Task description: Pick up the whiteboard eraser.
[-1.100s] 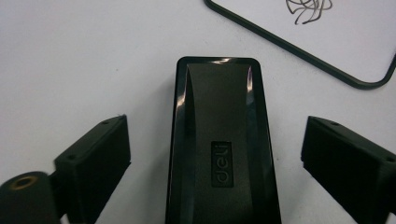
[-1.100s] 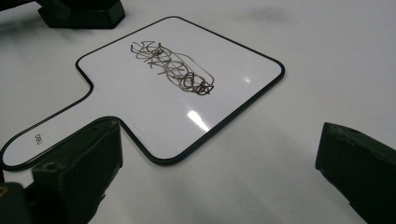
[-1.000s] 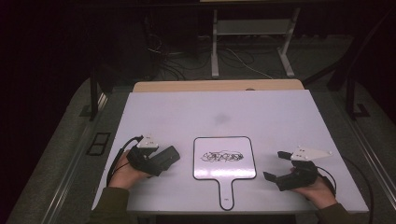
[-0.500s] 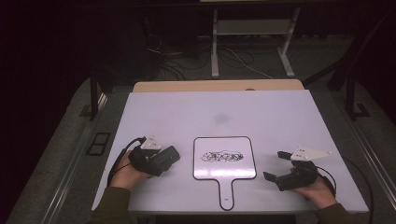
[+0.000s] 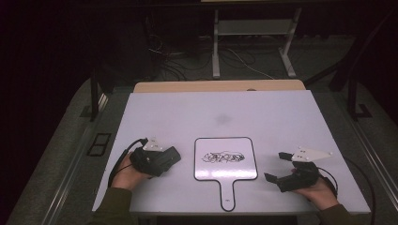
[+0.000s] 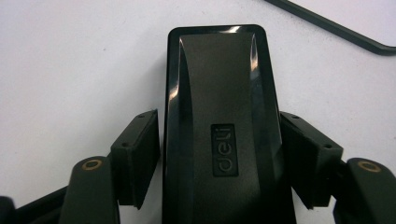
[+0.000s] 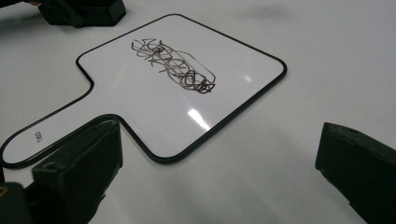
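Where the dark floor gives way, a white surface [image 5: 263,117] spreads out, with a strip of tan board [image 5: 218,86] showing along its far edge and a faint grey smudge [image 5: 222,119] near its middle. On the near half lies a small handled whiteboard [image 5: 225,159] with a black rim, its handle pointing toward the person and hanging close to the near edge. A tangle of dark scribble [image 5: 223,156] sits across the board's middle; in the right gripper view the same scribble [image 7: 173,66] looks brownish, and a small printed mark shows on the handle.

Left of the board, the left tongs [image 5: 172,155] lie low on the surface in the person's left hand [image 5: 124,174], a grey three-cornered plate on top and a cable looping out behind. The left gripper view shows a black eraser block [image 6: 223,126] with "deli" embossed on its top, lying between the two jaws. The jaws sit right at its sides, though there seems to be a thin gap at the left one, so I cannot tell whether they actually pinch it. The eraser rests just beside the board's left edge.

Right of the board, the right tongs [image 5: 277,166] are held in the right hand [image 5: 320,190], their jaws spread wide with nothing between them, aimed toward the board's handle side.
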Available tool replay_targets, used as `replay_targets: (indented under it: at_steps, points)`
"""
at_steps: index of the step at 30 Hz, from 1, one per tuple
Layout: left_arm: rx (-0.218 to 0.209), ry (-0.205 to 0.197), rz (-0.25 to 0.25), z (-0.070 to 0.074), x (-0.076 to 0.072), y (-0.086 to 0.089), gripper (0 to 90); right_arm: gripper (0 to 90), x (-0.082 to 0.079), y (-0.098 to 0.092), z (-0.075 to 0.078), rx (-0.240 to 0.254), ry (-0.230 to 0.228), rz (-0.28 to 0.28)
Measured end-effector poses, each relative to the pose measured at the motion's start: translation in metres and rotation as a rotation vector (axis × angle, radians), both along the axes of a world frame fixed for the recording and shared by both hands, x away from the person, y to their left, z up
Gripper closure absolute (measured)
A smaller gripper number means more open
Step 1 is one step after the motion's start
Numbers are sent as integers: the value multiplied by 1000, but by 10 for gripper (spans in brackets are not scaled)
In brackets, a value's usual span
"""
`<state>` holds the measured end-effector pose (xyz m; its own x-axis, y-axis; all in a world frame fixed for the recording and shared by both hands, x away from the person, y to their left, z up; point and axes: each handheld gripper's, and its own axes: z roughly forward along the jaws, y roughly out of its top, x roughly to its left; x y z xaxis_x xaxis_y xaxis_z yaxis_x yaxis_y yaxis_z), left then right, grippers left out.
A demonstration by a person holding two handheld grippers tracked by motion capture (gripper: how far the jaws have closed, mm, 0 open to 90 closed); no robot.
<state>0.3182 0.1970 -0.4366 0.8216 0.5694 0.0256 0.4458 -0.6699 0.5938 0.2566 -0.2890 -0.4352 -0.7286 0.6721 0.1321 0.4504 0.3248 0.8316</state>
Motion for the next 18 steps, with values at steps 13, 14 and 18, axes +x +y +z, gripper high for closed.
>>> replay_targets:
  at_steps: [13, 14, 18]
  points:
    - [-18, 21, -10, 0, 1, 2, 384, 0, 0, 0, 0, -3, -2, 3]
    - [-19, 20, -10, 0, 1, 2, 385, 0, 0, 0, 0, -3, -2, 4]
    - [-25, 21, -9, 0, 1, 2, 386, 0, 0, 0, 0, -2, -2, 4]
